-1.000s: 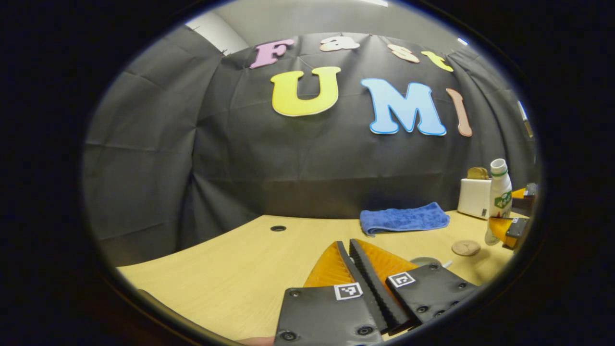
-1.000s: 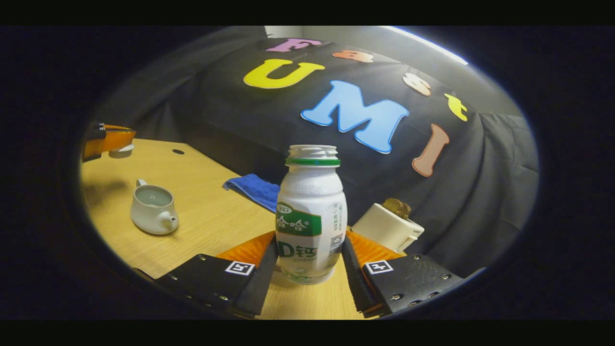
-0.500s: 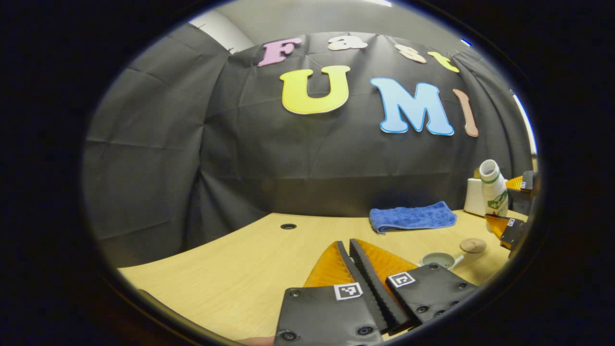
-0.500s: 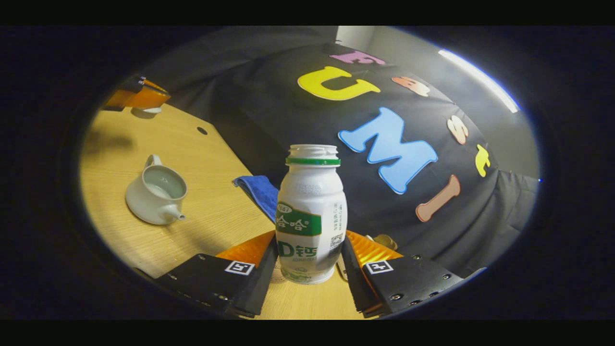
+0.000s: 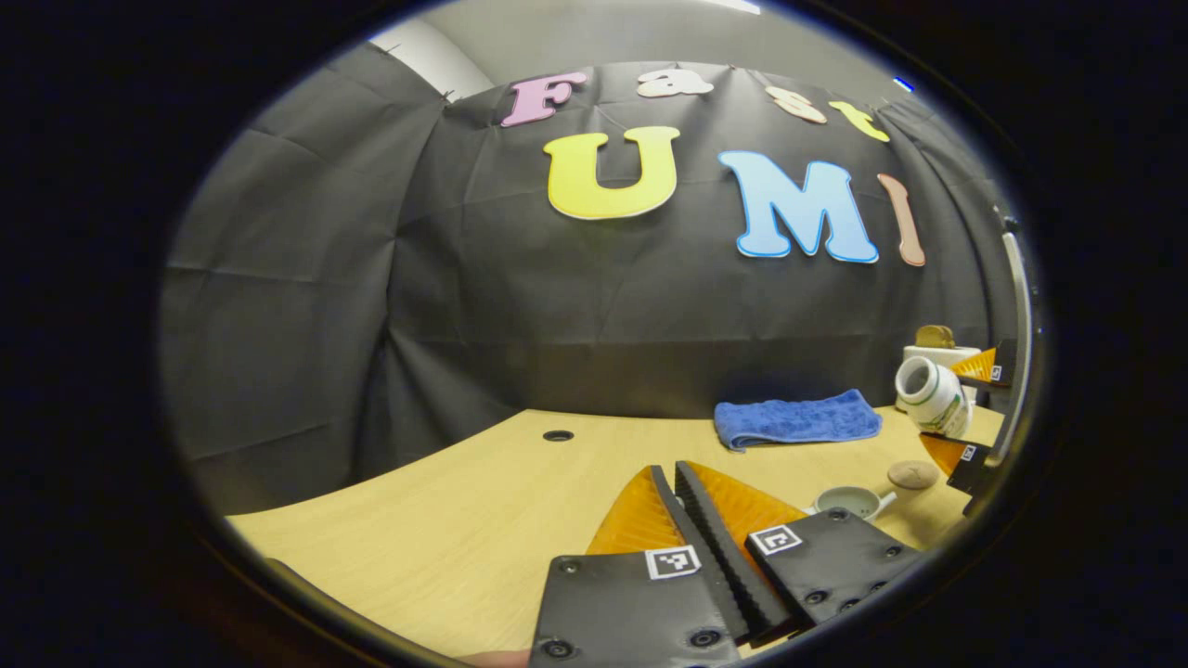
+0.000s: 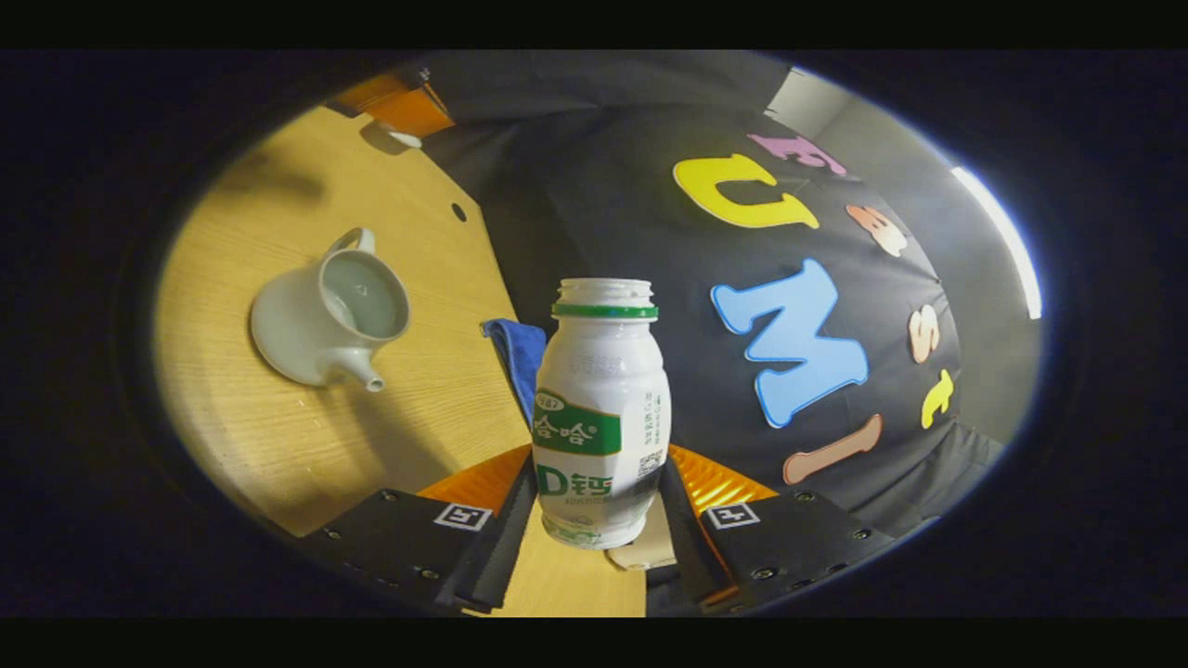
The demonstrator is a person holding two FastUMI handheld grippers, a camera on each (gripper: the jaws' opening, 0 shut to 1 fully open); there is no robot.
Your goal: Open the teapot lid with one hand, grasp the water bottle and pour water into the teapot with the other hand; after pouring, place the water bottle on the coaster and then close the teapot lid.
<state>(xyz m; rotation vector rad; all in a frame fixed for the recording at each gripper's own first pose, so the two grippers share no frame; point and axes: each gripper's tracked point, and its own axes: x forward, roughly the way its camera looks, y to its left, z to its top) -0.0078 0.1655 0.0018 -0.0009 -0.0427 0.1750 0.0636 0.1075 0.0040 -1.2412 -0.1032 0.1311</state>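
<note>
My right tool (image 6: 599,520) is closed narrowly on the water bottle (image 6: 601,408), one finger pressed against each side of its lower body; the bottle has no cap on its threaded neck and, seen from the left gripper view, it (image 5: 931,394) hangs tilted with its mouth toward the teapot. Its green and white label carries printed characters that I leave unread. My left tool (image 5: 676,496) has its fingers drawn almost together; in the right gripper view it (image 6: 394,107) shows far off with a small pale piece under its tips, likely the teapot lid (image 6: 401,137), though too small to be sure. The teapot (image 6: 325,320) sits open on the table (image 6: 278,436), liquid showing inside. A blue cloth (image 5: 796,419), a round coaster (image 5: 912,474) and a white box (image 5: 937,354) lie beyond, the box partly hidden.
</note>
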